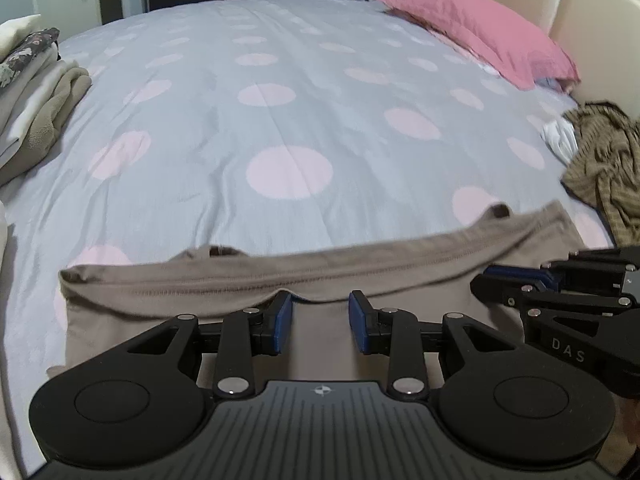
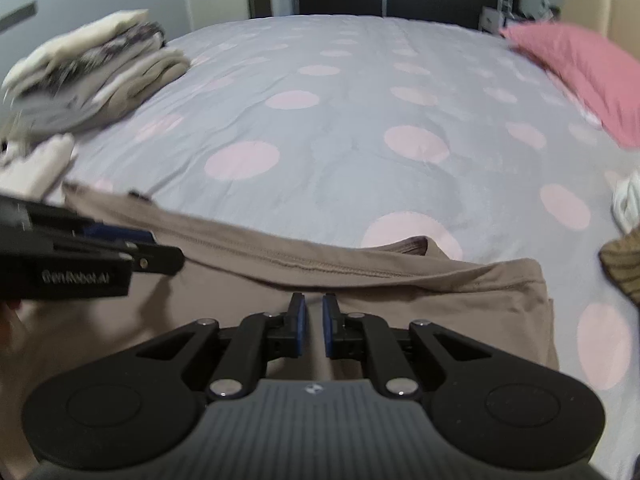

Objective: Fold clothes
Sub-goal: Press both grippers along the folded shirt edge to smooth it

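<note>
A taupe garment (image 1: 360, 276) lies flat on the near part of the bed, its stitched hem folded back along the far edge. My left gripper (image 1: 320, 316) hovers over its near-left part, jaws apart, with only cloth showing in the wide gap below. My right gripper (image 2: 314, 318) is over the same garment (image 2: 360, 272) further right. Its blue pads stand a narrow slit apart and I see nothing pinched between them. Each gripper shows side-on in the other's view: the right gripper (image 1: 480, 286) and the left gripper (image 2: 168, 258).
The bed has a grey cover with pink dots (image 1: 280, 120). A stack of folded clothes (image 1: 36, 96) sits at its left edge. A pink pillow (image 1: 480, 32) and a cream headboard (image 1: 580, 4) are at the far right. A crumpled olive striped garment (image 1: 608, 160) and a white cloth (image 1: 560, 140) lie at the right.
</note>
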